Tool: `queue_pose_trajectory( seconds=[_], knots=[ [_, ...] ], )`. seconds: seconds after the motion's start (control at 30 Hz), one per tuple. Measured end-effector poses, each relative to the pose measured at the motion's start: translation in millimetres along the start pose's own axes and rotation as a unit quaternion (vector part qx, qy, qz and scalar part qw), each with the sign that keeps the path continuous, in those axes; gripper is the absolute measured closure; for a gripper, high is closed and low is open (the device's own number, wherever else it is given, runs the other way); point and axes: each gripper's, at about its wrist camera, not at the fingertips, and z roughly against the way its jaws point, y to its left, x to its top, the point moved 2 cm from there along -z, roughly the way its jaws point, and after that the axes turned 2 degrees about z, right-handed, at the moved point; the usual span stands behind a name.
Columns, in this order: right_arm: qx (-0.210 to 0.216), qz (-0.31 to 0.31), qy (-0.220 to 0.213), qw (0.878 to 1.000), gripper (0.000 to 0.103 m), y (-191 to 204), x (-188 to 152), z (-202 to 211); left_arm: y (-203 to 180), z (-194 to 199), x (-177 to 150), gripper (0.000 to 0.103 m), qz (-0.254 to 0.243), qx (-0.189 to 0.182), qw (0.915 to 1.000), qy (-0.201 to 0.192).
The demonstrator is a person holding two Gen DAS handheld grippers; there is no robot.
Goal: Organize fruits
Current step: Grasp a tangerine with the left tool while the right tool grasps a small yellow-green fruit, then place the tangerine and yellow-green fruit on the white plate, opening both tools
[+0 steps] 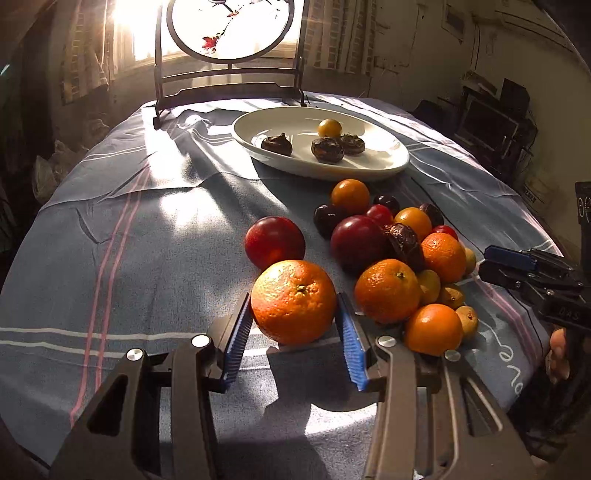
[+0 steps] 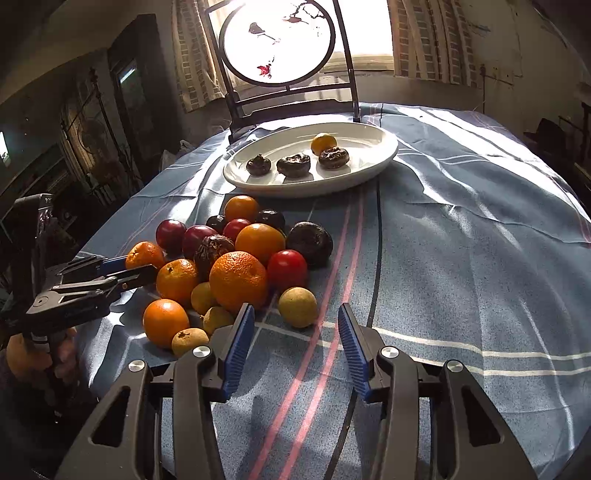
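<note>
In the left wrist view my left gripper (image 1: 293, 297) is shut on a large orange (image 1: 294, 310), one blue pad pressing each side of it, low over the cloth. To its right lies the fruit pile (image 1: 391, 251): oranges, red plums, dark wrinkled fruits and small yellow ones. The white oval plate (image 1: 321, 170) behind holds three dark fruits and one yellow fruit. My right gripper (image 2: 295, 325) is open; a small yellow-green fruit (image 2: 297, 307) lies untouched just ahead between its tips. The right wrist view also shows the left gripper (image 2: 136, 266), the pile (image 2: 236, 273) and the plate (image 2: 306, 188).
A blue striped tablecloth (image 2: 461, 258) covers the round table. A round painted screen on a dark wooden stand (image 1: 229, 33) stands at the far edge behind the plate. A person's hand (image 1: 557, 354) holds the right gripper (image 1: 484, 264) at the pile's right side.
</note>
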Motion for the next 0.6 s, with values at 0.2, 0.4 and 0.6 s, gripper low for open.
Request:
queue_pose_trajectory(
  seconds=[0.2, 0.4, 0.6],
  knots=[
    [-0.005, 0.001, 0.022, 1.000, 0.068, 5.0, 2.7, -17.6, -1.1, 12.0, -8.8, 0.059, -0.005, 0.000, 1.0000, -0.004],
    [-0.013, 0.002, 0.024, 1.000, 0.075, 5.6, 3.5, -20.5, -0.3, 10.9, -10.8, 0.059, -0.001, -0.002, 1.0000, -0.001],
    [-0.011, -0.004, 0.023, 1.000, 0.078, 2.6, -0.1, -17.7, -0.7, 11.5, -11.9, 0.059, 0.001, -0.001, 1.0000, -0.002]
  ],
)
